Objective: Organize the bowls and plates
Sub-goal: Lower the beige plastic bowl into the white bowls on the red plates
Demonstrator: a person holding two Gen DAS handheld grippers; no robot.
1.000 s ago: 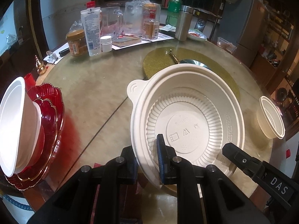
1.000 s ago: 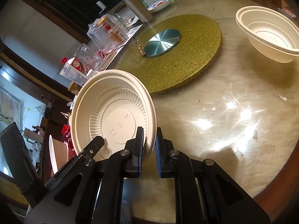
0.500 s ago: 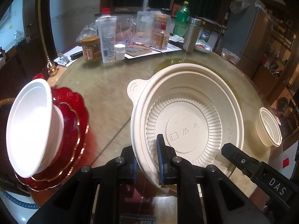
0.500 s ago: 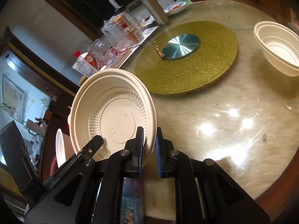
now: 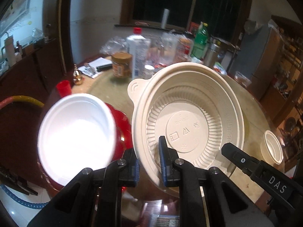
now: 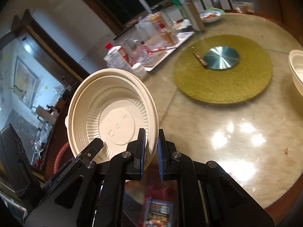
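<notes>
While both tongs pinch opposite sides of its rim, the large cream bowl (image 5: pixel 189 124) hangs tilted in the air above the counter (image 6: pixel 236 124), its ribbed inside facing the cameras. The left tongs (image 5: pixel 149 162) are clamped on the near-left part of the rim, one finger inside the bowl and one outside. The right tongs (image 6: pixel 151 149) grip the rim at the bowl's right edge in the same way. A small tab sticks out from the rim at the upper left in the left wrist view. To the left of the held bowl, a white bowl (image 5: pixel 75 140) sits on red scalloped plates (image 5: pixel 123 124) at the counter's edge. A smaller cream bowl (image 5: pixel 272 147) stands on the counter at the right. A round gold mat (image 6: pixel 223 79) with a metal disc (image 6: pixel 221 57) on it lies farther back. Bottles and jars (image 5: pixel 140 56) crowd the far side.
</notes>
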